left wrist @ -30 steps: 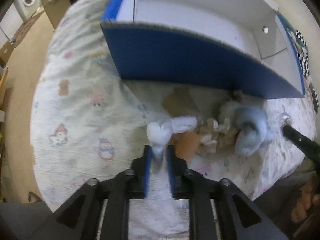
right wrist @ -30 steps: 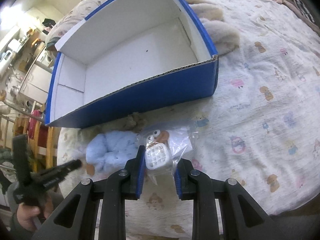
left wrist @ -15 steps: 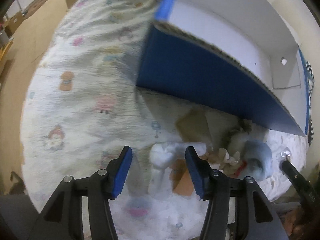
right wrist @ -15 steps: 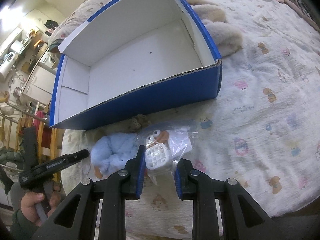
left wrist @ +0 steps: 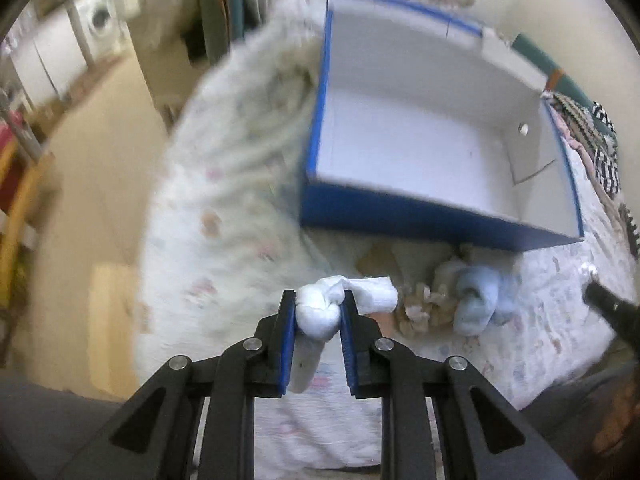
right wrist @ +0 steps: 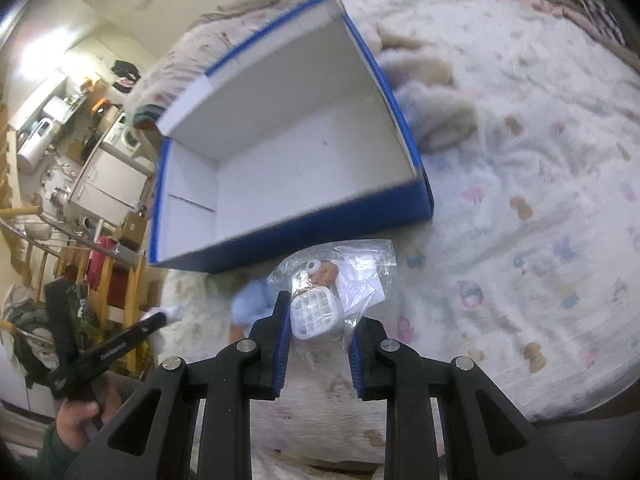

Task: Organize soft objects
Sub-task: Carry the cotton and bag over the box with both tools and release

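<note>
My left gripper [left wrist: 318, 306] is shut on a white knotted sock [left wrist: 320, 314] and holds it above the bed, in front of the blue cardboard box [left wrist: 420, 216]. My right gripper [right wrist: 318, 312] is shut on a clear plastic bag with a white toy inside [right wrist: 316, 312], lifted off the bed in front of the same box [right wrist: 304, 236]. A light blue plush [left wrist: 478, 300] and a tan plush [left wrist: 424, 308] lie on the bed by the box's front wall. The blue plush also shows in the right wrist view [right wrist: 252, 304]. The box is empty inside.
The bed has a cartoon-print sheet [right wrist: 540, 240]. A beige fluffy item [right wrist: 436, 108] lies to the right of the box. The bed's left edge drops to the floor [left wrist: 100, 200]. Striped fabric [left wrist: 604, 152] lies at far right. My left gripper shows at lower left [right wrist: 112, 348].
My left gripper opened, then shut again on the white sock and lifted it. My right gripper lifted the bagged toy off the bed toward the box.
</note>
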Tool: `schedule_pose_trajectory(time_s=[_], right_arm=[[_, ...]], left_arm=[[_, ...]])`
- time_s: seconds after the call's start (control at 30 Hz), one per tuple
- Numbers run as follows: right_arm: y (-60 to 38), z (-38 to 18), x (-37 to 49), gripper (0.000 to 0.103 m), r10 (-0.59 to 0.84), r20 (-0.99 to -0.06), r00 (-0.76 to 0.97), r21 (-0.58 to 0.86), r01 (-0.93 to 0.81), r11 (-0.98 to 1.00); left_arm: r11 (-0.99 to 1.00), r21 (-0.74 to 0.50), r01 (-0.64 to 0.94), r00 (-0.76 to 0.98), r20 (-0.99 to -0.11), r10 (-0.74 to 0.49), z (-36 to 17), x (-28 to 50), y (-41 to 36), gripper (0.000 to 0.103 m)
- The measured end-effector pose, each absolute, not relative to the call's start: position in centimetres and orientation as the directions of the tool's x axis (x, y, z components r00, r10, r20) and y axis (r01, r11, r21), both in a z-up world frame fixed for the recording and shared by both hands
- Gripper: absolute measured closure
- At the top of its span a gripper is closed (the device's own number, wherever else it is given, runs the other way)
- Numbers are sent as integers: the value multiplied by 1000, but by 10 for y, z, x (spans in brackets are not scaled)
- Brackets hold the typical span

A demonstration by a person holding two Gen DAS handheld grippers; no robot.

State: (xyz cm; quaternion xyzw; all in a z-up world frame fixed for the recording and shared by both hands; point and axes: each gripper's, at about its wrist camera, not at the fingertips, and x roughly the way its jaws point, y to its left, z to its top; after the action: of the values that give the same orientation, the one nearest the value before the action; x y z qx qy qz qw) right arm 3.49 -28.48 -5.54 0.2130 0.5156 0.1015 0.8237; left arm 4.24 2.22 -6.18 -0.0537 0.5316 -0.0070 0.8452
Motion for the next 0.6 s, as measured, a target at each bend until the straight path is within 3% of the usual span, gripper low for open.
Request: schedule_pose_trajectory(time_s=[0.2, 0.6], right_arm=[[-272, -20, 43, 76, 382, -777, 500, 429, -22, 903], [-254, 1, 95, 76, 358, -758, 545, 368, -96, 925]], left_arm=[[996, -72, -47, 540, -841, -35, -15, 43, 29, 84], [999, -40, 9, 580, -814, -37, 13, 112, 10, 84]])
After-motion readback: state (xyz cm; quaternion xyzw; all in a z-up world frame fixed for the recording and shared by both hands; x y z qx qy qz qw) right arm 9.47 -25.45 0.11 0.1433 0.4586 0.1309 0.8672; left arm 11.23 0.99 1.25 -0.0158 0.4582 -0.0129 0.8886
